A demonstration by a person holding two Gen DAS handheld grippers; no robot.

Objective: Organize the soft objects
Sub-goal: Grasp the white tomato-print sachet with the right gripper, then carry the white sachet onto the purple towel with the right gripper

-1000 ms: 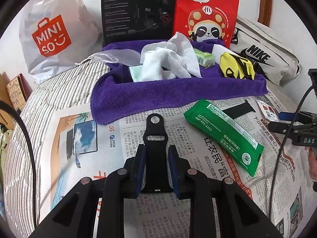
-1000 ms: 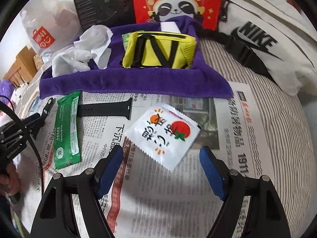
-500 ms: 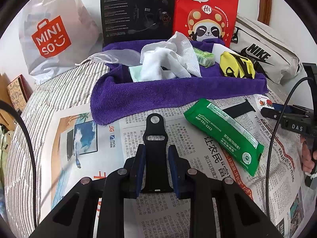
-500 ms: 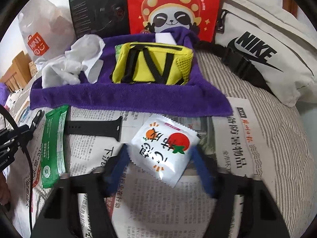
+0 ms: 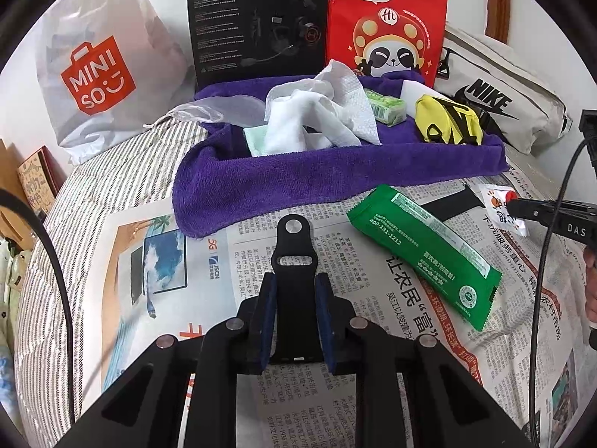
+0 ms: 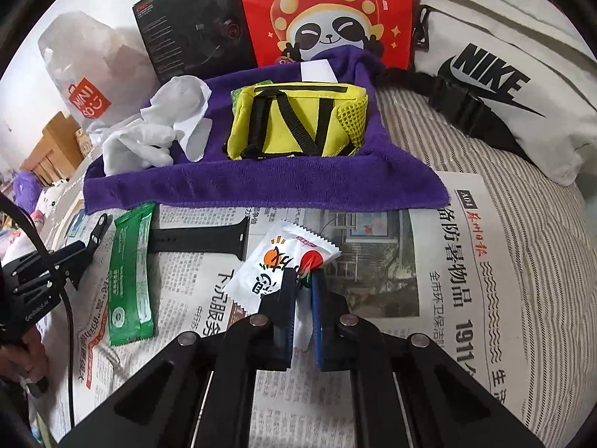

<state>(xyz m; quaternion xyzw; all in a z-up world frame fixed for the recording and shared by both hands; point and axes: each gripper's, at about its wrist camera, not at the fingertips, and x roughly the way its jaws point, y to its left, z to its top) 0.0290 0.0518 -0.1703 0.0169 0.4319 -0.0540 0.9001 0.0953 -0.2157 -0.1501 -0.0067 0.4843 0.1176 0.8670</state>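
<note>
My left gripper (image 5: pixel 293 291) is shut on a short black watch strap piece (image 5: pixel 293 261) lying over the newspaper. My right gripper (image 6: pixel 301 280) is shut on a white snack packet (image 6: pixel 278 261) with orange and red print, pinching its near edge; it also shows in the left wrist view (image 5: pixel 498 205). A purple towel (image 6: pixel 261 183) behind holds white crumpled tissues (image 5: pixel 321 112), a yellow pouch (image 6: pixel 298 123) and a small green pack (image 5: pixel 386 106). A green wipes packet (image 5: pixel 421 250) and a long black strap (image 6: pixel 201 240) lie on the newspaper between the grippers.
Newspaper (image 6: pixel 466 280) covers a striped bed. Behind the towel stand a black headset box (image 5: pixel 257 22), a red panda bag (image 5: pixel 388 26) and a Miniso bag (image 5: pixel 100 71). A white Nike bag (image 6: pixel 496 74) lies at the right.
My right gripper moved forward over the white snack packet and closed on its near edge. The left gripper stayed shut on the strap piece.
</note>
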